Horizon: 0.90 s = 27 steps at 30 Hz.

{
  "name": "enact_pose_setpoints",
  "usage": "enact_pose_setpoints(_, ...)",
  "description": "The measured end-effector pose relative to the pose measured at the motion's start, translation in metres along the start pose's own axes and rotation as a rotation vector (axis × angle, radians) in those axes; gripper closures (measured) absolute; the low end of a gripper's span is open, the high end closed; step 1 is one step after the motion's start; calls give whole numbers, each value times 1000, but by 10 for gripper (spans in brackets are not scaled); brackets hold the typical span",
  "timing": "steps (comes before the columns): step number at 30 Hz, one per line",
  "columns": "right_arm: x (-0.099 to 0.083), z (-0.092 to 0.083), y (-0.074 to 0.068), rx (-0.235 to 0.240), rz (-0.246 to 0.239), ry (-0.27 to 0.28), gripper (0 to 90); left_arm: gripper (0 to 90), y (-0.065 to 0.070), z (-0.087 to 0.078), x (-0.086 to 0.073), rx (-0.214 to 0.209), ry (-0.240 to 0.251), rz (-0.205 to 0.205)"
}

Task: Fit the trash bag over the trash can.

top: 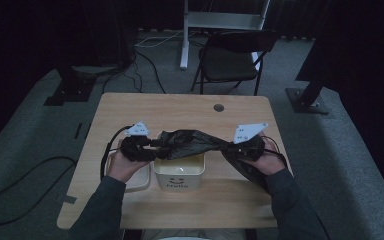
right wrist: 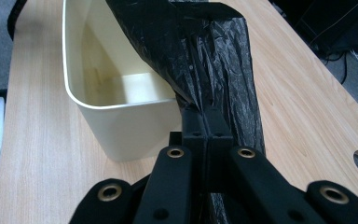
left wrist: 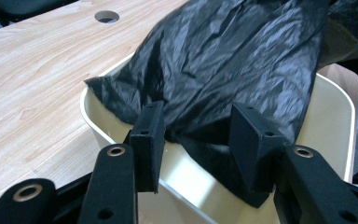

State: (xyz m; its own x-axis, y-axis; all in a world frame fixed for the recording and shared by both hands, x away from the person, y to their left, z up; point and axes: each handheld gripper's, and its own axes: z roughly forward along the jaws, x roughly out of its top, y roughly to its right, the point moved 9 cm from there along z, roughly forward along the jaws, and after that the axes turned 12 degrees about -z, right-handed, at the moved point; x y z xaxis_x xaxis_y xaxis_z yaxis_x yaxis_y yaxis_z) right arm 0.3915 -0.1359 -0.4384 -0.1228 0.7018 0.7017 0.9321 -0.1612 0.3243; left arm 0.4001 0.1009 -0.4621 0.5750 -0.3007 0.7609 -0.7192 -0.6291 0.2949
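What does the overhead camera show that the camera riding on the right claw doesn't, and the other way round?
High view alone: the folding chair beyond the table, both hands, the left claw at the bag's other end, and the smiley print on the cream bin.

Right claw view alone: a close look at the right claw, its jaws pressed together on a bunched fold of the black bag, and the bare bottom inside the bin.

Both: the bag stretched over the bin, the wooden table and its round cable hole.
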Motion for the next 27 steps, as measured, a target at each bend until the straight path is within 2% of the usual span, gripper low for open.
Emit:
enact_pose_setpoints(13, 10, 18, -5, 24, -26, -13, 899, 565, 1, 3, -5, 1, -14, 7)
enact_pose_setpoints(17, 13, 23, -6, 34, -30, -14, 899, 565, 0, -2, -3, 5, 6, 2)
enact_pose_setpoints(22, 17, 26, -7, 43, -32, -3, 900, 564, -6, -9, -6, 38, 13, -5)
enact_pose_setpoints(27, 22, 28, -7, 45, -33, 6, 899, 562, -11, -16, -7, 48, 36, -20)
